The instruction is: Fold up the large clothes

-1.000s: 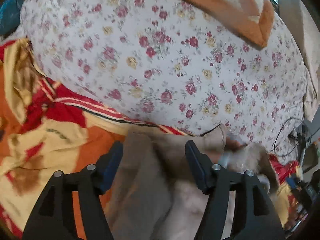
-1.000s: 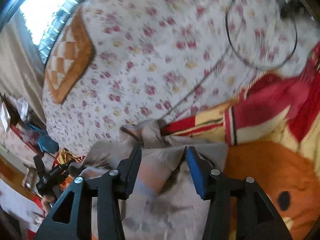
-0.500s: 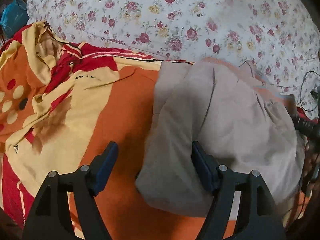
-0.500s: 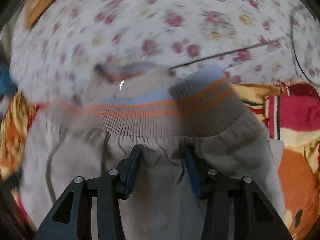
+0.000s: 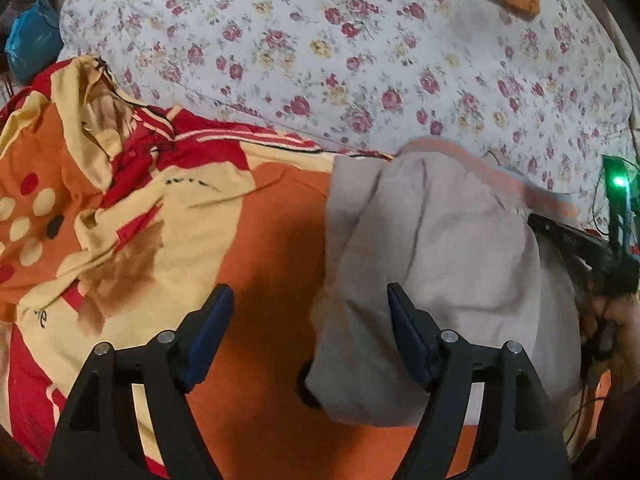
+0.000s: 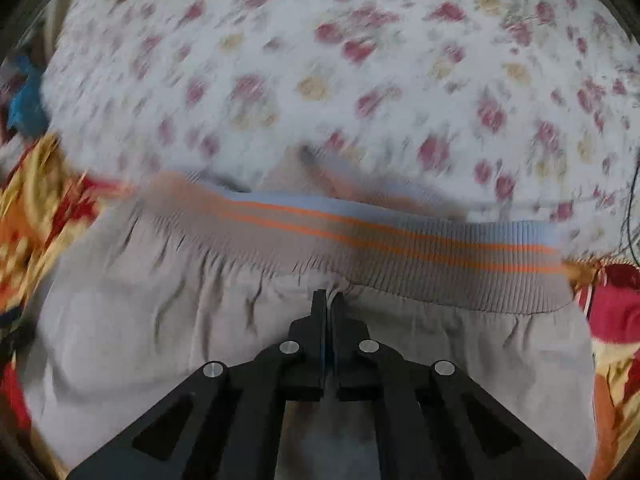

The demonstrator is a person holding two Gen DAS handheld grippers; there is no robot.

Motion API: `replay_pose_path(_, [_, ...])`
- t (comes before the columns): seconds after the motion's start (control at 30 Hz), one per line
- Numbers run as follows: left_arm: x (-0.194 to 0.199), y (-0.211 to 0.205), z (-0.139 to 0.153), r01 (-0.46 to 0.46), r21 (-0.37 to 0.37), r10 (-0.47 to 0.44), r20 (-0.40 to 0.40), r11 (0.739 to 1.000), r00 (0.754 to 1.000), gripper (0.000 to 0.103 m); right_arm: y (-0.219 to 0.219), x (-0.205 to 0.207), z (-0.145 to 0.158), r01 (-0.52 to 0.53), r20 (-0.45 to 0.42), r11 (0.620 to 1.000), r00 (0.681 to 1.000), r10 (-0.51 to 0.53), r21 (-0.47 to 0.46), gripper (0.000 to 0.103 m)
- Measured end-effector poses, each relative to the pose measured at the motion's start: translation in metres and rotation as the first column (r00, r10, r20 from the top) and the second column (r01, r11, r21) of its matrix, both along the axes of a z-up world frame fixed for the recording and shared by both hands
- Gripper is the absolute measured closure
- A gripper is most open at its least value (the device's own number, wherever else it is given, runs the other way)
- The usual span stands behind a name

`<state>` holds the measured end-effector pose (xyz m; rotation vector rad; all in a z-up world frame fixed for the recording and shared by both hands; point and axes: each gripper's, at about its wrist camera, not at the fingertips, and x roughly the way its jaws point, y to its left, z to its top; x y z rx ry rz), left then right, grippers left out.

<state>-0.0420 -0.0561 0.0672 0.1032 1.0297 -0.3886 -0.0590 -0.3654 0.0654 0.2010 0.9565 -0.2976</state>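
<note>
A bed fills both views, covered by a white floral sheet (image 5: 360,40) at the back and an orange, yellow and red blanket (image 5: 140,208) in front. Dark lettering on the blanket is too small to read. One beige garment (image 5: 440,248) lies bunched on the blanket, its far edge against the floral sheet. Its ribbed band (image 6: 400,248) carries two orange stripes and a pale blue edge. The left gripper (image 5: 308,336) hovers above it with its jaws wide apart, holding nothing. The right gripper (image 6: 329,300) has its jaws pressed together, pinching the beige cloth just below the band.
</note>
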Motion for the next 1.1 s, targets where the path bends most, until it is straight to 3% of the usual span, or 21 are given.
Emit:
replay_pose_path(0.1, [0.005, -0.005, -0.012, 0.007, 0.056, -0.005, -0.02, 0.998, 1.0, 0.026, -0.01, 0.012, -0.016, 0.029, -0.043, 0.999, 0.999, -0.027, 0.044, 0.1])
replay_pose_path(0.17, [0.004, -0.002, -0.014, 0.003, 0.041, -0.001, -0.049, 0.999, 0.999, 0.026, -0.012, 0.001, -0.009, 0.013, -0.015, 0.998, 1.0, -0.012, 0.069, 0.093])
replay_pose_path(0.23, [0.001, 0.002, -0.008, 0.002, 0.011, -0.001, -0.043, 1.0, 0.999, 0.026, -0.019, -0.026, 0.007, 0.003, 0.006, 0.989, 1.0, -0.004, 0.145, 0.063])
replay_pose_path(0.3, [-0.003, 0.005, 0.001, 0.001, -0.012, -0.001, -0.015, 1.0, 1.0, 0.026, -0.029, -0.067, 0.025, 0.024, 0.038, 0.979, 0.999, -0.033, 0.201, 0.048])
replay_pose_path(0.4, [-0.005, 0.003, 0.003, 0.0, -0.019, 0.0, 0.007, 1.0, 1.0, 0.024, -0.038, -0.118, 0.032, 0.062, 0.029, 0.984, 0.997, -0.068, 0.169, 0.046])
replay_pose_path(0.5, [-0.002, -0.008, -0.016, 0.017, 0.071, -0.016, -0.023, 0.997, 1.0, 0.024, -0.052, -0.153, 0.01, 0.157, -0.053, 0.985, 0.987, -0.153, 0.078, 0.048])
replay_pose_path(0.57, [-0.001, -0.012, -0.032, 0.017, 0.108, -0.012, -0.051, 0.994, 0.999, 0.023, -0.073, -0.172, -0.003, 0.21, -0.028, 0.972, 0.978, -0.208, 0.104, 0.049])
replay_pose_path(0.67, [-0.003, -0.008, -0.037, -0.034, 0.066, 0.037, -0.052, 0.997, 0.998, 0.023, -0.075, -0.181, 0.009, 0.239, -0.003, 0.962, 0.971, -0.241, 0.13, 0.049])
replay_pose_path(0.83, [-0.012, -0.005, -0.025, -0.054, 0.072, 0.054, 0.002, 0.996, 0.999, 0.023, -0.051, -0.194, 0.052, 0.188, 0.076, 0.976, 0.978, -0.197, 0.11, 0.046])
replay_pose_path(1.1, [-0.027, -0.002, -0.001, -0.069, 0.035, 0.066, 0.079, 0.997, 0.995, 0.023, 0.016, -0.186, 0.04, 0.035, 0.045, 0.996, 0.998, -0.039, 0.086, 0.046])
